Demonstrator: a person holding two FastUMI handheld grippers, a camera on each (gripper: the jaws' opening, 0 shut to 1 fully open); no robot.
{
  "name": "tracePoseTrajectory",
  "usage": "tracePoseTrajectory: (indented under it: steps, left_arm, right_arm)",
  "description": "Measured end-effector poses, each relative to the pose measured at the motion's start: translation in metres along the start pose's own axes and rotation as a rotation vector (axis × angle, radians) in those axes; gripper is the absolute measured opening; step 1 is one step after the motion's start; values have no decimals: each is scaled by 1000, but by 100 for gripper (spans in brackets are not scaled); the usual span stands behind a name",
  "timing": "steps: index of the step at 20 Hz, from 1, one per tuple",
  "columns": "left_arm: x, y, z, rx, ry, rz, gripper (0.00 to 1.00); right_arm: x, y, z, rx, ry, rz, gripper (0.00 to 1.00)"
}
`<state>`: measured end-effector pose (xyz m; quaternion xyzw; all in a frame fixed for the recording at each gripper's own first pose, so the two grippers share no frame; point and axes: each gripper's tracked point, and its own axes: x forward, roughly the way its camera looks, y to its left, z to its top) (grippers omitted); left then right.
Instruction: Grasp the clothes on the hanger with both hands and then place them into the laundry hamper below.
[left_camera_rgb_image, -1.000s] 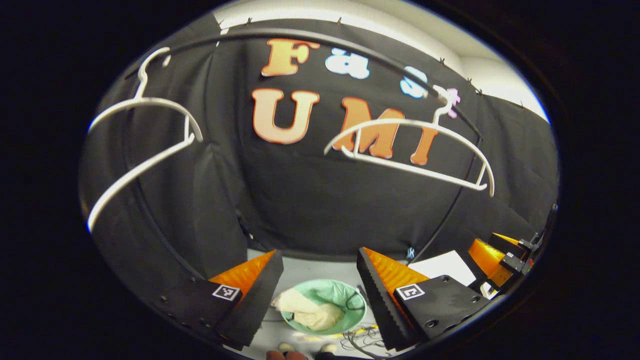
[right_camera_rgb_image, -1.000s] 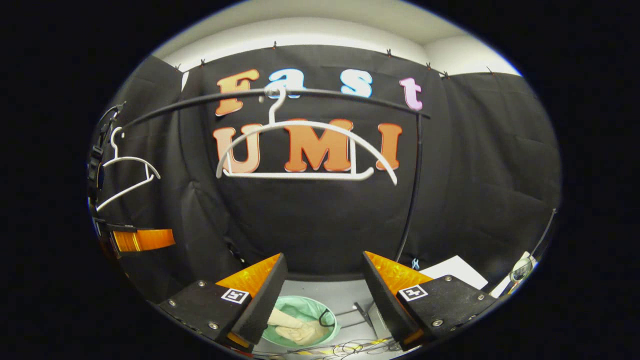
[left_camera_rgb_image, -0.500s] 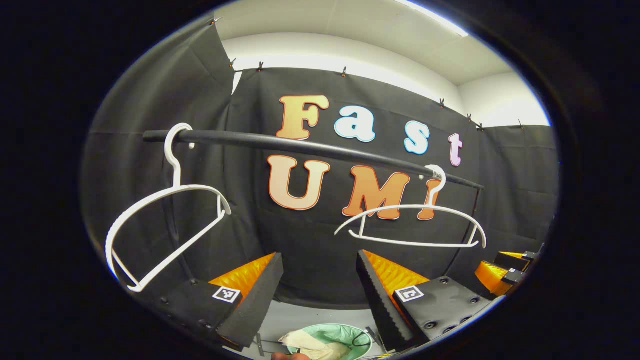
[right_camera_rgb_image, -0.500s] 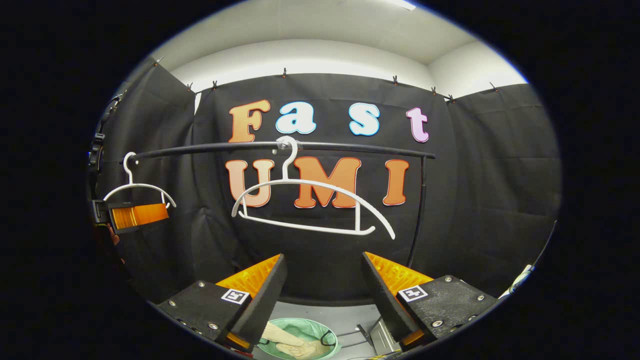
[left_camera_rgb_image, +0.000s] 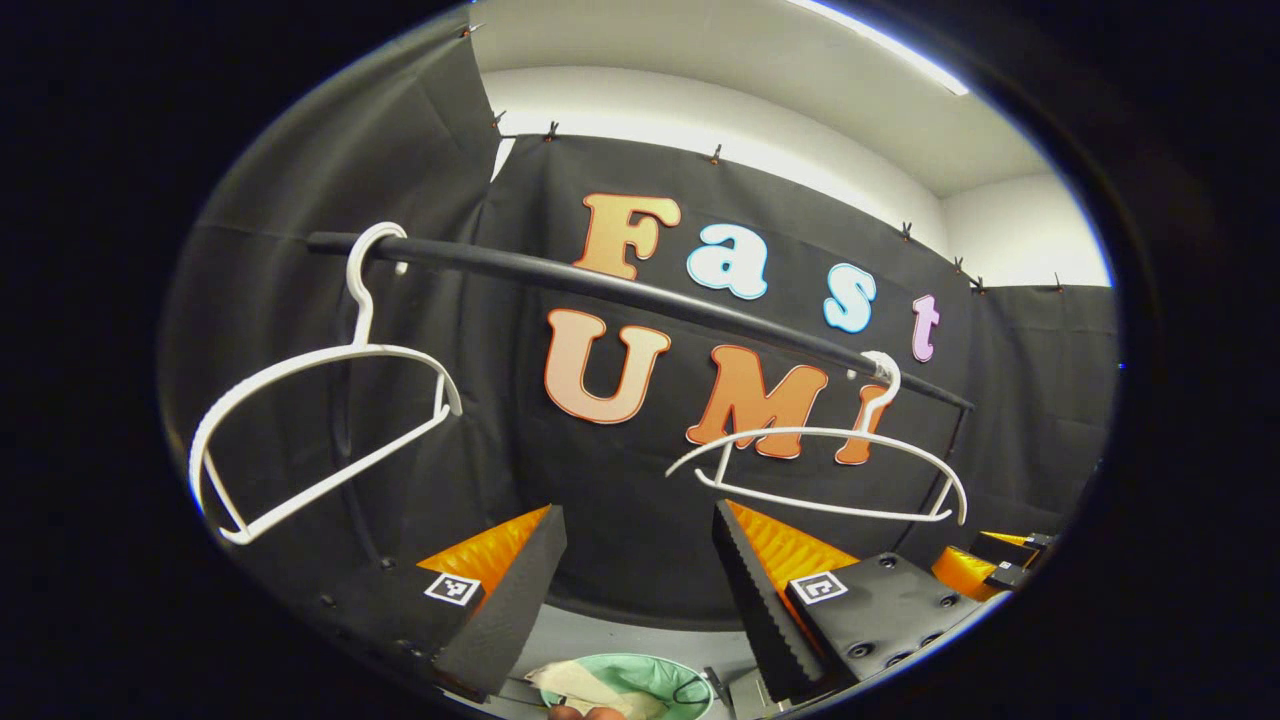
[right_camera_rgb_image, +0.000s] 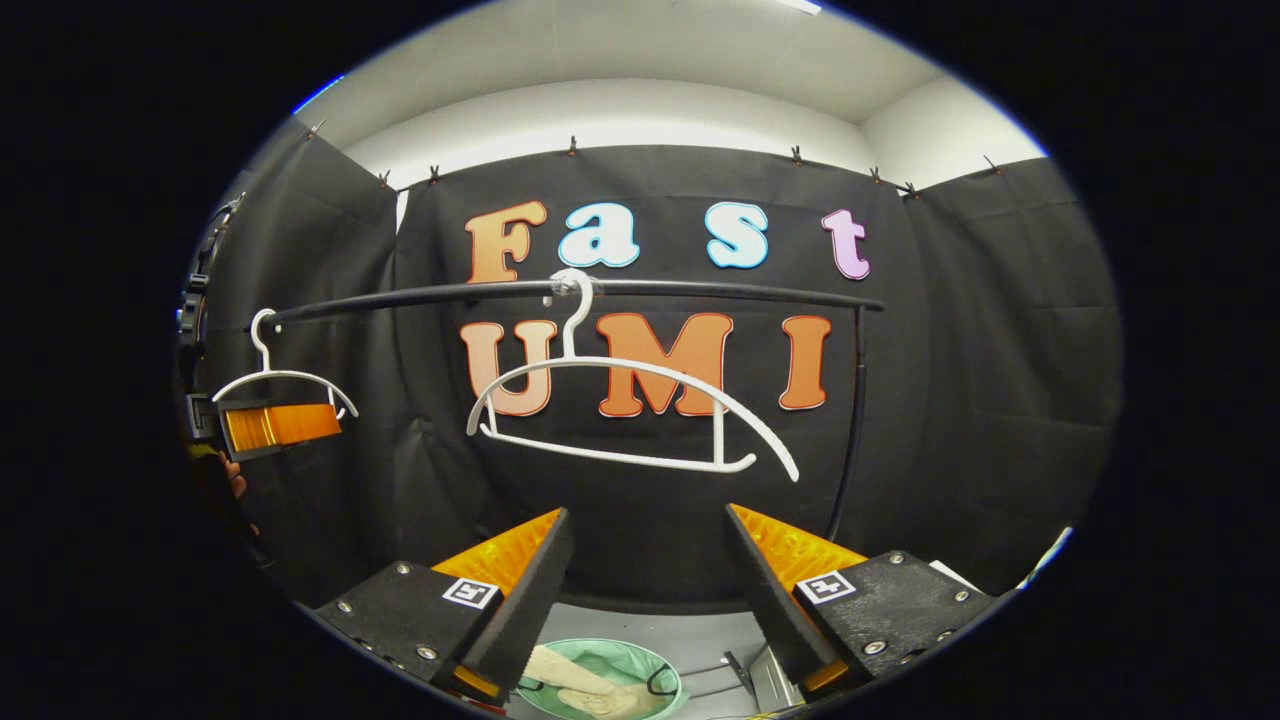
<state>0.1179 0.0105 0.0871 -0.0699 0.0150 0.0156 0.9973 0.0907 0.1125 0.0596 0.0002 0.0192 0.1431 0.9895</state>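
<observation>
Two bare white hangers hang on the black rail (left_camera_rgb_image: 640, 295): one at the left (left_camera_rgb_image: 320, 420) and one at the right (left_camera_rgb_image: 820, 470). In the right gripper view the same rail (right_camera_rgb_image: 700, 290) carries a near hanger (right_camera_rgb_image: 625, 410) and a small far hanger (right_camera_rgb_image: 280, 378). Below, a round green hamper (left_camera_rgb_image: 650, 675) holds a cream garment (left_camera_rgb_image: 575, 682); the hamper (right_camera_rgb_image: 625, 665) and garment (right_camera_rgb_image: 575, 685) sit low between the fingers. My left gripper (left_camera_rgb_image: 635, 590) is open and holds nothing. My right gripper (right_camera_rgb_image: 645, 590) is open too, with nothing in it. The left gripper (right_camera_rgb_image: 270, 425) appears far left.
A grey floor (right_camera_rgb_image: 690, 625) lies under the rail. The rail's black upright post (right_camera_rgb_image: 850, 400) stands at the right. The right gripper (left_camera_rgb_image: 985, 565) pokes in at the lower right of the left gripper view. A fingertip (left_camera_rgb_image: 575, 712) shows at the bottom edge.
Both views have tilted upward from the hamper toward the rail and hangers; the hamper slid to the bottom edge. Both grippers stayed open.
</observation>
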Motion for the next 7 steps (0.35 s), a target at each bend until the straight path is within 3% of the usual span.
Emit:
tracePoseTrajectory:
  steps: [2,7]
  left_arm:
    - [-2,2,2,17,-11,23,100]
    - [-1,-4,2,35,-21,54,96]
  right_arm:
    - [4,1,-2,4,3,14,93]
    - [17,4,-11,7,14,53,93]
